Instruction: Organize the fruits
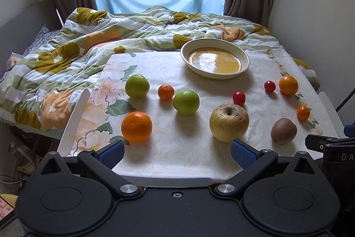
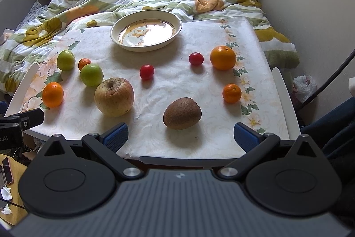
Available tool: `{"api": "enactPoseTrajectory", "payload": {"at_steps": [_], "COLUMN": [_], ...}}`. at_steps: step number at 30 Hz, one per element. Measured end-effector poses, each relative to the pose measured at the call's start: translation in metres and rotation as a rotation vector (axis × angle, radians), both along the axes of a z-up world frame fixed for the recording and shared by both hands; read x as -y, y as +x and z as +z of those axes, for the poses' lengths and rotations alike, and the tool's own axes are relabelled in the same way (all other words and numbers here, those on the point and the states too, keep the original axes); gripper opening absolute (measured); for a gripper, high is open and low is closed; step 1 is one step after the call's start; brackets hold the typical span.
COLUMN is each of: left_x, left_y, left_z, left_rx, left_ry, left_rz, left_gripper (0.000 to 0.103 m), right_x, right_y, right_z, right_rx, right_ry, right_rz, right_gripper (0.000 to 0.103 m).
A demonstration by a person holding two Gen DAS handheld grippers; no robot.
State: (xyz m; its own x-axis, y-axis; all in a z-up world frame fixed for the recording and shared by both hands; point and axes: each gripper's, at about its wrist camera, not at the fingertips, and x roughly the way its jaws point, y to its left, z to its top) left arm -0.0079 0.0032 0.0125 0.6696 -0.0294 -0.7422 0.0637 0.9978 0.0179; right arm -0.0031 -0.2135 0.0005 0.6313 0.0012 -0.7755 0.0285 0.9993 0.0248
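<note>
Loose fruit lies on a floral-covered table (image 1: 177, 154). A yellow-brown apple (image 1: 229, 122) (image 2: 114, 96), a kiwi (image 1: 283, 131) (image 2: 182, 113), two green apples (image 1: 137, 86) (image 1: 186, 102), several oranges (image 1: 136, 126) (image 2: 223, 57) and two red tomatoes (image 1: 239, 98) (image 2: 196, 58) are spread about. A cream bowl (image 1: 214, 58) (image 2: 146, 30) stands empty at the back. My left gripper (image 1: 177, 154) hangs open at the near edge, between the big orange and the apple. My right gripper (image 2: 180, 138) is open just short of the kiwi. Neither holds anything.
A rumpled floral quilt (image 1: 66, 54) covers the bed behind the table. White chair arms (image 2: 285, 101) flank the table's sides. Curtains and a covered window stand at the back. A plastic bag (image 2: 304, 87) lies on the floor at right.
</note>
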Motion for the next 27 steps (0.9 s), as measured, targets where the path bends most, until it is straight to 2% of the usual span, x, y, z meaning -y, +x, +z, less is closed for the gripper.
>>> {"api": "enactPoseTrajectory", "payload": {"at_steps": [27], "left_x": [-0.0019], "left_y": [-0.0002], "left_z": [-0.0023], "left_rx": [-0.001], "left_ry": [-0.004], "left_rz": [0.011], "left_gripper": [0.103], "right_x": [-0.0016], "right_y": [-0.0013], "right_z": [0.0022], "right_rx": [0.007], "right_ry": [-0.005], "right_rz": [0.002], "right_gripper": [0.103]}}
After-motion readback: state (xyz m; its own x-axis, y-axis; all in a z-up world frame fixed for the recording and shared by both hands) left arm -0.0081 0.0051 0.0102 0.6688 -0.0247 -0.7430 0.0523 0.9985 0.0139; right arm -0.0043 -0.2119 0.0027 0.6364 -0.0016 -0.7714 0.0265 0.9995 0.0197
